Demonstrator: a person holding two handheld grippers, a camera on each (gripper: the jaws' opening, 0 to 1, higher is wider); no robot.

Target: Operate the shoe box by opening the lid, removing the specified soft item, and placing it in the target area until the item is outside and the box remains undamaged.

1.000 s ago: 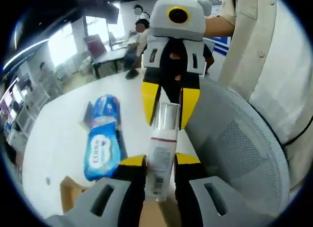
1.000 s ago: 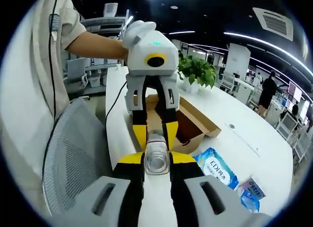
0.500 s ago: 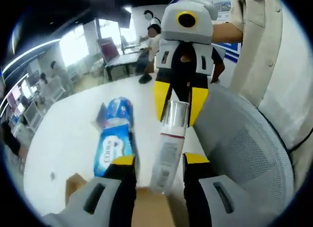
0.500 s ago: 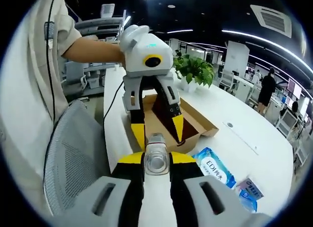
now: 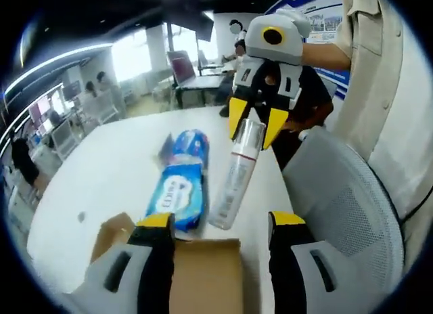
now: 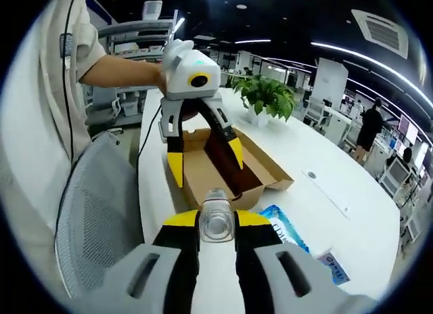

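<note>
A clear bottle (image 5: 233, 178) with a white label hangs slanted in the air, and my right gripper (image 5: 254, 132) is shut on its cap end. In the right gripper view the bottle (image 6: 216, 222) sits between the yellow tips of my right gripper (image 6: 216, 219). My left gripper (image 5: 222, 220) is open wide, its jaws apart from the bottle's lower end. It hovers as the left gripper (image 6: 206, 164) over the open cardboard shoe box (image 6: 260, 185). A blue soft wipes pack (image 5: 179, 192) lies on the white table beside the box (image 5: 203, 280).
A grey mesh chair (image 5: 345, 212) stands against the table's near edge, next to the person holding the grippers. A second small blue packet (image 6: 333, 266) lies past the wipes pack (image 6: 284, 227). A potted plant (image 6: 270, 97) stands behind the box. People are in the background.
My left gripper has let go of the bottle, opened wide and drawn back over the box. The right gripper keeps hold of the bottle's cap end.
</note>
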